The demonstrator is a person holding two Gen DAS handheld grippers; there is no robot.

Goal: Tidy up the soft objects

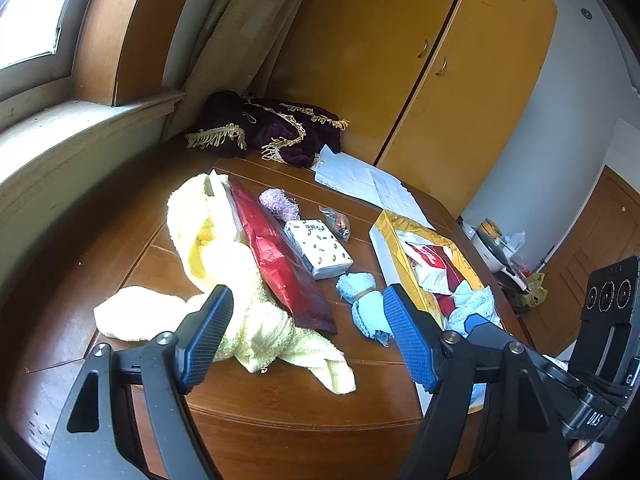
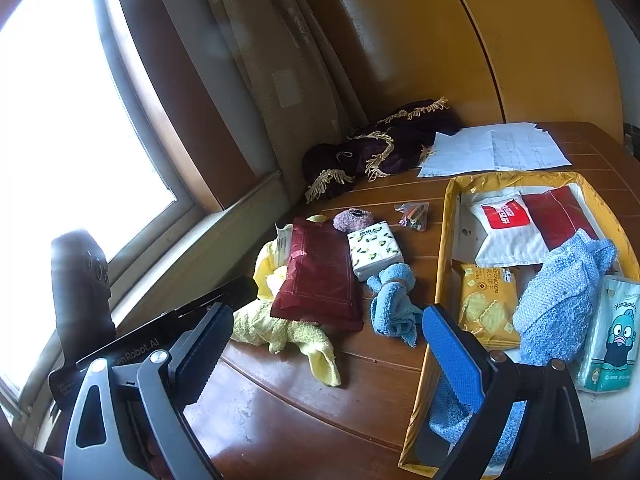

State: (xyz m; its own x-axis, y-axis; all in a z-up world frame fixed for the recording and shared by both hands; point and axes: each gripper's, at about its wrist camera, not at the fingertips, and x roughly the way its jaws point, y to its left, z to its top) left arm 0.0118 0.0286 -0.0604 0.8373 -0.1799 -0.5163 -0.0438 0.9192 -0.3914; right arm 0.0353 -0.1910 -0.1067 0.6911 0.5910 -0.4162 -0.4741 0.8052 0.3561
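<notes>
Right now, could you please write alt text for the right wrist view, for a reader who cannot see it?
An open right gripper hovers over a wooden table, above a small blue towel. Left lies a yellow towel under a red packet; right, a yellow-rimmed tray holds snack packs and a blue knit cloth.

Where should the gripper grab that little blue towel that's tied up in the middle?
Probably at its pinched waist. The small blue towel lies bunched on the table, cinched by a band into two puffy ends. Coming from above, with the fingers either side of that narrow middle, looks best: it is the thinnest, firmest part. The right gripper is open nearby.
</notes>
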